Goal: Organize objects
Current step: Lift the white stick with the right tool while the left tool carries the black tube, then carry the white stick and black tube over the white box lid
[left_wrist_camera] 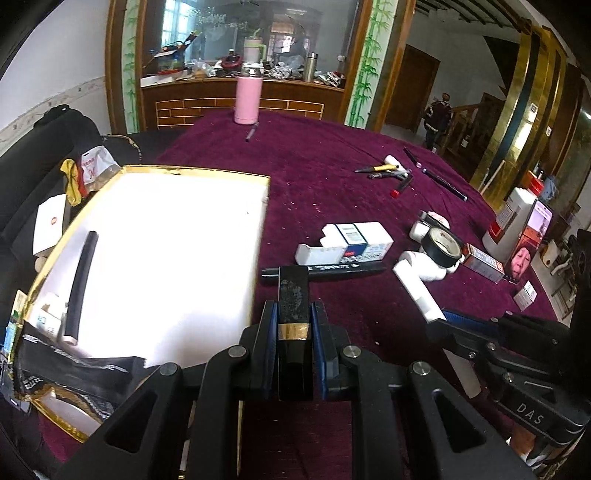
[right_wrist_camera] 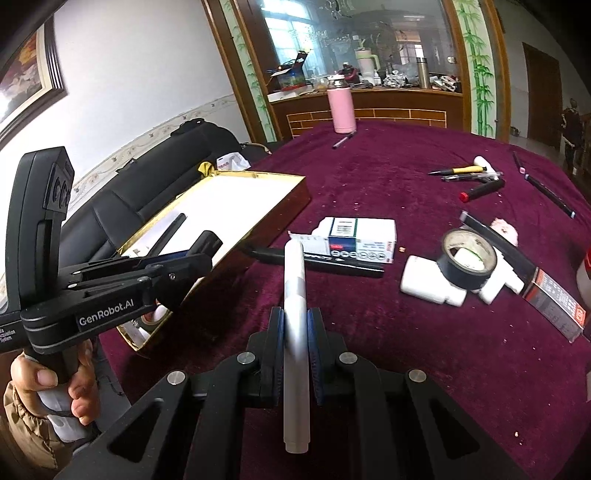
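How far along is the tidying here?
Early. Done: a black tube lies in the gold-rimmed box. In hand: the left tool grips a black bar; the right tool a silver pen. Left: pens, tape roll, cartons.

Pink tumbler (left_wrist_camera: pixel 248 99) stood upright at far edge of purple tablecloth (left_wrist_camera: pixel 325 177). Behind tumbler, cluttered wooden counter (left_wrist_camera: pixel 236 94) seen under large mirror (left_wrist_camera: pixel 258 33). Black sofa (right_wrist_camera: pixel 147 184) placed left of tumbler. Framed picture (right_wrist_camera: pixel 29 70) hung on wall above sofa.
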Tool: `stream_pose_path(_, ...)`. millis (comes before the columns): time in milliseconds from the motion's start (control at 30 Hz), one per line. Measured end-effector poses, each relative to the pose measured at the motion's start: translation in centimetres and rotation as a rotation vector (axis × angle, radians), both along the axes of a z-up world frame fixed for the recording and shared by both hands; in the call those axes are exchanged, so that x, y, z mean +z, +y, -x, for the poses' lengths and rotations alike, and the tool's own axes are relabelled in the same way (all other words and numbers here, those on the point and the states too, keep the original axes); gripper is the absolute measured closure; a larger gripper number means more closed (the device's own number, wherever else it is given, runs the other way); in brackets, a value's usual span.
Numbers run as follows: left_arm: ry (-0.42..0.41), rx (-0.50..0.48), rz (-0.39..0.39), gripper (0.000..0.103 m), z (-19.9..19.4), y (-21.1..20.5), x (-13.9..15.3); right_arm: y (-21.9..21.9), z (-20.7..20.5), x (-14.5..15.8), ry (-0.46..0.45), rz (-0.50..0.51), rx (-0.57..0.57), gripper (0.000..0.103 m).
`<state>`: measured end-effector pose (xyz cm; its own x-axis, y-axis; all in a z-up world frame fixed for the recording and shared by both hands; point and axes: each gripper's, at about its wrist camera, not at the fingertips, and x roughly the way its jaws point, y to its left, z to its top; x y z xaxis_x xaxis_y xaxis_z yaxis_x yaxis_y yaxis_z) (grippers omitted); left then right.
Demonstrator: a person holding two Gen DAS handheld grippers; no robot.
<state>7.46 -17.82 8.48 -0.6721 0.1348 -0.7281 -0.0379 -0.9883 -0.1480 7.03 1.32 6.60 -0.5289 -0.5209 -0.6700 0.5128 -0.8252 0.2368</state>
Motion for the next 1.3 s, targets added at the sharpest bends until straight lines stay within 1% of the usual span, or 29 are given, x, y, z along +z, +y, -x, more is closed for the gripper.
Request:
stream_pose_path(233,0.000,0.045,0.004,0.086,-0.3,-1.9,0.0,-1.3,0.4,0.0,-0.004,0.008,0.029,0.089)
stream_pose_path(433,0.008,0.098,0.007,0.086,-0.6,-4.0,0.3,-2.4,0.5,0.7,0.013,0.015,0.055,0.089)
stream_pose_path(633,0.002,0.134,0.023,0.086,-0.4,-5.5,0.1,-3.6,0.7,0.8,0.011,0.013,0.082,0.089)
stream_pose_path(700,-0.001,0.144,0.031,0.086,-0.2,-6.0,0.0,-4.1,0.8,1.0,0.008,0.014,0.093,0.089)
stream_pose_path(867,-0.008,0.174,0.084,0.086,0.2,-6.8,-0.2,-5.5,1.2,1.9,0.024,0.018,0.121,0.089)
stream_pose_path(1067,-0.028,0.199,0.103,0.086,0.4,-8.2,-0.8,-7.3,1.4,2.5,0.026,0.034,0.145,0.089)
stream_pose_path(1133,-0.036,0.204,0.105,0.086,0.5,-8.6,-0.9,-7.7,1.4,2.6,0.022,0.040,0.151,0.089)
stream_pose_path(1300,-0.050,0.207,0.100,0.086,0.5,-9.4,-0.7,-9.0,2.4,2.5,-0.022,0.069,0.161,0.089)
